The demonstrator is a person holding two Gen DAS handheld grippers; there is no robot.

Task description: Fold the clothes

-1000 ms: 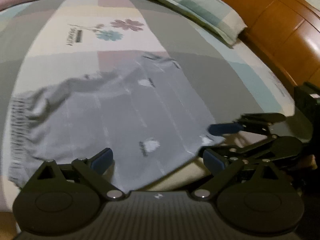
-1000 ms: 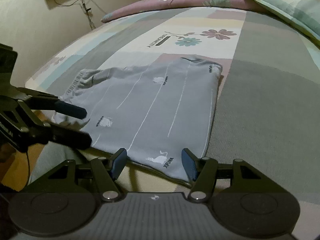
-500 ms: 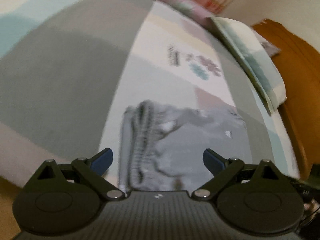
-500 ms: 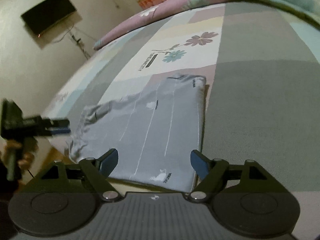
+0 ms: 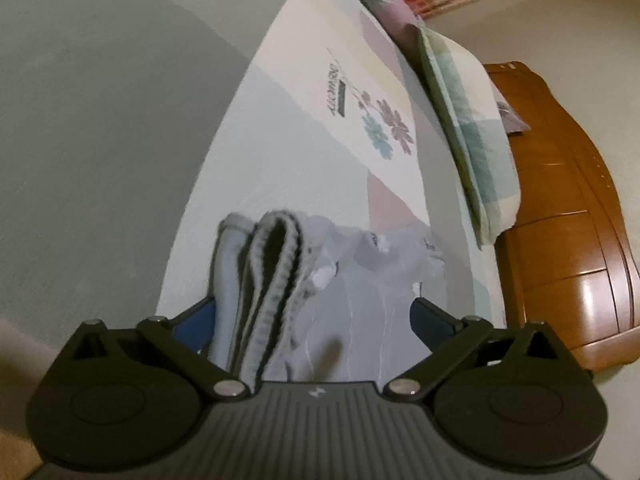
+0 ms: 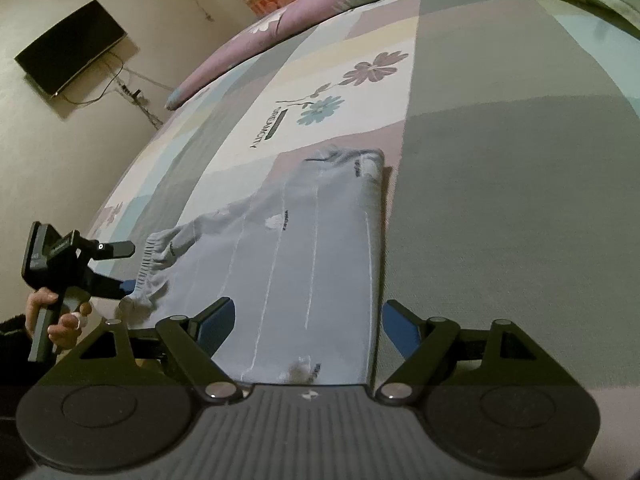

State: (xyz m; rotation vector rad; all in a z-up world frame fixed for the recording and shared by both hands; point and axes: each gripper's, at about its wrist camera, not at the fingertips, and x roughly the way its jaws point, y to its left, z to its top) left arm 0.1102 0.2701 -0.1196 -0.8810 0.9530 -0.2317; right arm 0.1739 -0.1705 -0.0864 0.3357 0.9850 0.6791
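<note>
Left gripper [image 5: 312, 316] now wide open astride grey garment's [image 6: 304, 248] waistband [image 5: 272, 276].

Pale grey garment [image 6: 320, 248] with thin white stripes and small white motifs. Bedspread [image 6: 500, 160] patchwork of grey, cream, mauve and teal, with purple and teal flowers [image 6: 348, 88]. Black grippers, blue-padded fingers [image 6: 394, 326]. Orange-brown wooden headboard [image 5: 560, 208].

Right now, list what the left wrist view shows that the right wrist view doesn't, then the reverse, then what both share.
Only the left wrist view: the wooden headboard and the open elastic waistband seen end-on between the left gripper fingers. Only the right wrist view: the wall TV, the person's hand, and the right gripper. Both: the grey shorts, the patchwork bedsheet and its flower print.
</note>
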